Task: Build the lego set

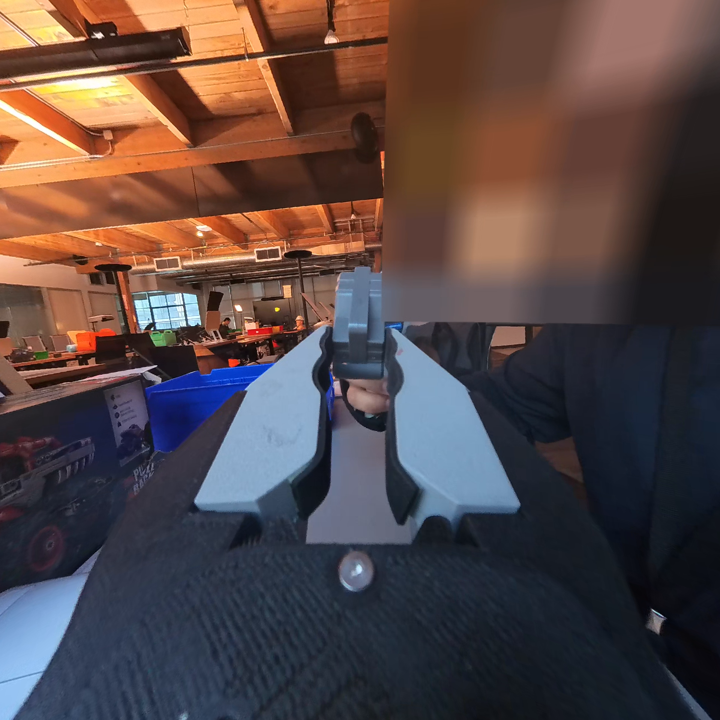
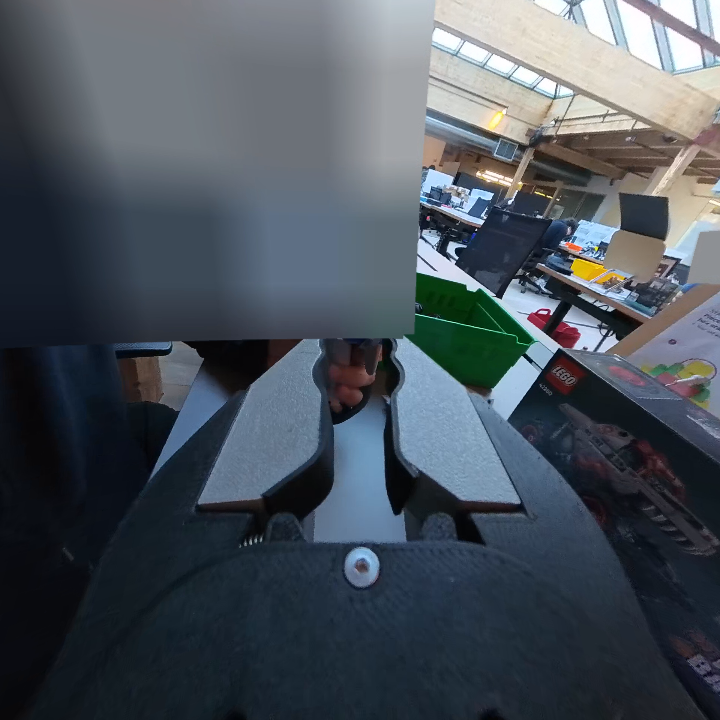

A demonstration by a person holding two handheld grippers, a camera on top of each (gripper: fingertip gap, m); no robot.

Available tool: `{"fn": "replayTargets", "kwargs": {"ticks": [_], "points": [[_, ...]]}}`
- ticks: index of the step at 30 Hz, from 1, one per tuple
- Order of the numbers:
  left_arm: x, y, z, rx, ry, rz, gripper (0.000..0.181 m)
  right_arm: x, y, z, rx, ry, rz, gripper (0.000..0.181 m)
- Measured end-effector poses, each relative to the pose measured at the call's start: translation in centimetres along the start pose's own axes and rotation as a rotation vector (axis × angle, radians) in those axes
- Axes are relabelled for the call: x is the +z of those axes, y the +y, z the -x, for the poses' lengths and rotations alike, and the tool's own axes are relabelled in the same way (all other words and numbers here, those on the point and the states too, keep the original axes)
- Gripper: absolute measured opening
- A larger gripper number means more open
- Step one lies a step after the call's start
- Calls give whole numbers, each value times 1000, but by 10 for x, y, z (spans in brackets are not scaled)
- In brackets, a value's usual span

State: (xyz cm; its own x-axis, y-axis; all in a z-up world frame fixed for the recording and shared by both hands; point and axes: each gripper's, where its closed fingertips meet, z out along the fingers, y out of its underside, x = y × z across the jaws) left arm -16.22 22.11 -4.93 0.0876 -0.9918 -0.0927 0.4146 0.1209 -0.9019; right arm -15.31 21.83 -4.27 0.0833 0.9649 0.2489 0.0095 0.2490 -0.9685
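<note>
Clamping a grey lego assembly (image 1: 358,335) at twelve o'clock, the left gripper (image 1: 357,350) should hold steady; the right gripper (image 2: 356,370), tips apart, should align squarely before pressing.

Open workshop hall under a timber ceiling (image 1: 218,156) of beams and planks, with a black track rail (image 1: 93,50) and a bare hanging bulb (image 1: 331,37). Silver ductwork (image 1: 218,262) and white vents along the far wall. Gridded window (image 1: 167,306) glowing at the back. Long wooden desks (image 1: 233,343) strewn with coloured bins. Skylights (image 2: 662,35) pouring daylight over pale beams. Black mesh chair (image 2: 502,249) beside a worktable (image 2: 592,288); pale floor (image 2: 533,300) below.
</note>
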Motion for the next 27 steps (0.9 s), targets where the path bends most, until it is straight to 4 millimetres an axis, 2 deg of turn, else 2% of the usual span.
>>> {"fn": "replayTargets", "kwargs": {"ticks": [9, 10, 14, 16, 20, 21, 22, 24, 27], "points": [[1, -2, -7, -6, 29, -6, 23, 0, -6, 1, 34, -11, 16, 20], [3, 3, -7, 14, 11, 17, 24, 0, -8, -5, 37, 8, 9, 3], [5, 2, -1, -20, -9, 10, 23, 2, -7, -6, 17, 4, -15, 3], [4, 3, 1, 17, -17, 19, 24, 2, -4, -8, -42, 47, -4, 3], [4, 4, 0, 43, -17, 24, 23, 4, -2, -8, -87, 42, -13, 4], [4, 4, 2, 50, -31, 27, 23, 4, -3, -7, -84, 41, -23, 10], [3, 3, 5, 48, -44, 25, 23, 3, -6, -5, -74, 41, -39, 29], [-1, -1, 10, 29, -61, 6, 23, 1, -10, 1, -61, 21, -48, 29], [-2, -2, 12, 21, -67, -1, 23, 1, -8, -3, -59, 29, -43, 27]]}}
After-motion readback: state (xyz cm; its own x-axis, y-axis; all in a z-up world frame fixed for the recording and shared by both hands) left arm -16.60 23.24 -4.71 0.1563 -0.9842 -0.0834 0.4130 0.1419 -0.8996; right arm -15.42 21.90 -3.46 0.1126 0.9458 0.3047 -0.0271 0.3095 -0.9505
